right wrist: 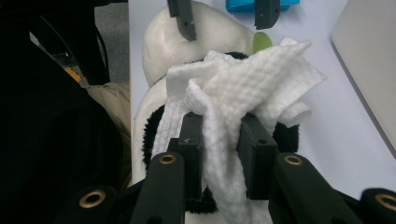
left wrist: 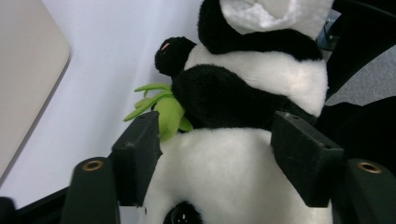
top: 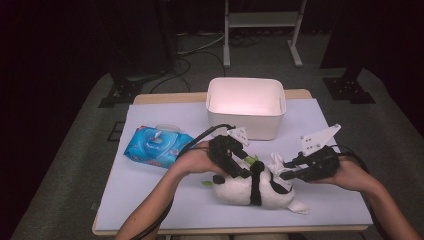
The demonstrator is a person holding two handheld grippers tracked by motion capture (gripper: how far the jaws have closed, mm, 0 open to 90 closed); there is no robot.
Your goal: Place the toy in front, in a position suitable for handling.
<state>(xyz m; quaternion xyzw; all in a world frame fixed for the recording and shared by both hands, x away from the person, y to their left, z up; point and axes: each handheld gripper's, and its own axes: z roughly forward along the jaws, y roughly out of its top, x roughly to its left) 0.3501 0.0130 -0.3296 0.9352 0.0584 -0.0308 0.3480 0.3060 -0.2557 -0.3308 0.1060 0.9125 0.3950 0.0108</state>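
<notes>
A black-and-white panda plush [top: 235, 192] lies on its side at the front middle of the table, a green leaf [left wrist: 168, 114] at its paw. My left gripper [top: 239, 170] comes down on it from the left. Its jaws [left wrist: 217, 135] stand on either side of the white body with the pads pressed into the fur. My right gripper [top: 287, 172] reaches in from the right and is shut on a crumpled white wipe [right wrist: 252, 79]. It holds the wipe against the panda's [right wrist: 159, 46] dark fur. The left gripper's fingertips [right wrist: 187, 23] show beyond the wipe.
A white plastic bin [top: 245, 125] stands open at the back middle. A blue wipes pack [top: 157, 145] lies left of the hands. The pale table cover [top: 150, 200] has free room at the front left and far right. A metal stand is on the floor behind.
</notes>
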